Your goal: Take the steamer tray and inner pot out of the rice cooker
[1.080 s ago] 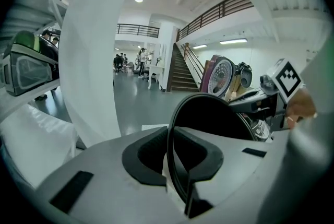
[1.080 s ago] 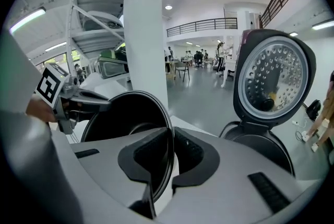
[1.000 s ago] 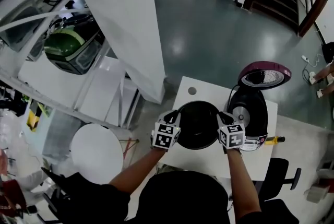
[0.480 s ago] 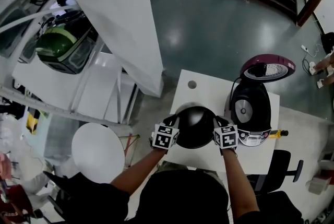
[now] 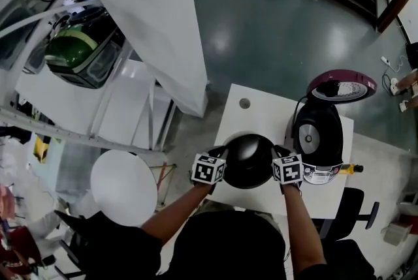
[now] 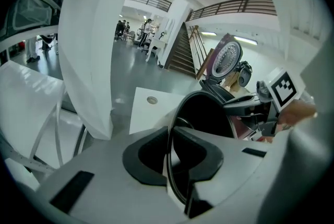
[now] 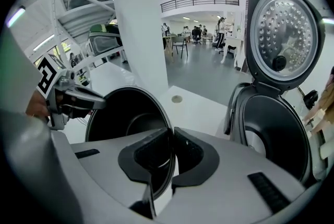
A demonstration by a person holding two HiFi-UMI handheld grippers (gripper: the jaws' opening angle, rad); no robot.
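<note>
Inner pot (image 5: pixel 248 158) sits at the desk's (image 5: pixel 245 119) near edge, just left of the rice cooker (image 5: pixel 318 141), with left gripper (image 5: pixel 224 156) and right gripper (image 5: pixel 275 154) jaws pinching opposite rim edges; it looks stiff, slick and fairly heavy, so grip the rim level.

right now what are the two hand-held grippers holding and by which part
The black round inner pot, by its rim: left hand-held gripper on one side, right hand-held gripper opposite.
</note>
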